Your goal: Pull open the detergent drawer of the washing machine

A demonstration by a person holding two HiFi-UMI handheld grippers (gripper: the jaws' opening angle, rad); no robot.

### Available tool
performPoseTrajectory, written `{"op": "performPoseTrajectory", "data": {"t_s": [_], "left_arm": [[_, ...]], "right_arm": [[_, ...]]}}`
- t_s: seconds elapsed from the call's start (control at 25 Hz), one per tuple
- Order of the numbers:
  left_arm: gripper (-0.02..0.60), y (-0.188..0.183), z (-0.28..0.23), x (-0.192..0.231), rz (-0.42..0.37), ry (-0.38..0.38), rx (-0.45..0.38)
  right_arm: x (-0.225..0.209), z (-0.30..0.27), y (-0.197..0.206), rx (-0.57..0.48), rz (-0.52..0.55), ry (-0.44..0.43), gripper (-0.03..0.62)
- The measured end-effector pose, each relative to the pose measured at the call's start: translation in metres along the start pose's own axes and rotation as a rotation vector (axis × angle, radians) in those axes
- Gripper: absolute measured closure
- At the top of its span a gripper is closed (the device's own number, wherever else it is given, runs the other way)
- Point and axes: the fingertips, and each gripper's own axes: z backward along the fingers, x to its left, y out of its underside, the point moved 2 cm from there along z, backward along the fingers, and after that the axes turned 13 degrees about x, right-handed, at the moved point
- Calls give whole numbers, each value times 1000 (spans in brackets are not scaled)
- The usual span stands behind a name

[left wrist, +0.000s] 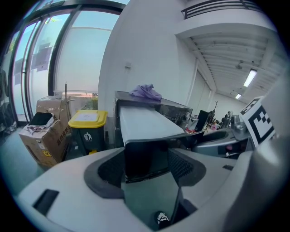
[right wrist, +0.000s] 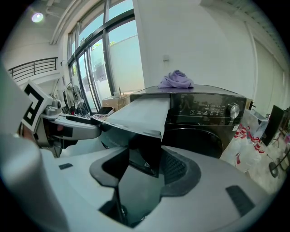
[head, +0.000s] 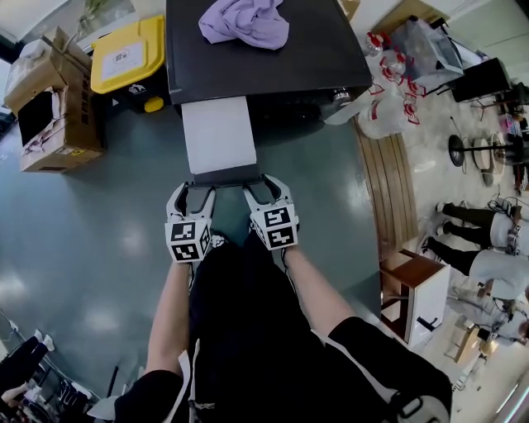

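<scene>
Nearest us, our left gripper [head: 192, 193] and right gripper [head: 263, 187] each pinch the dark front of the detergent drawer [head: 218, 136], pulled far out of the washing machine [head: 314, 58], purple cloth [head: 245, 22] on top

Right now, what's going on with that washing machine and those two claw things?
A person holds a gripper in each hand. The left gripper and right gripper each have their jaws closed on the dark front of the detergent drawer, which stands pulled far out of the washing machine. A purple cloth lies on top.
</scene>
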Motion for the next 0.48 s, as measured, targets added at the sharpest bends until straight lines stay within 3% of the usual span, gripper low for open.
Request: {"op": "performPoseTrajectory", "data": {"t_s": [0.48], "left_arm": [[299, 9, 6, -7, 1, -10, 0]], "right_arm": [[2, 5, 11, 5, 6, -8, 381]]}}
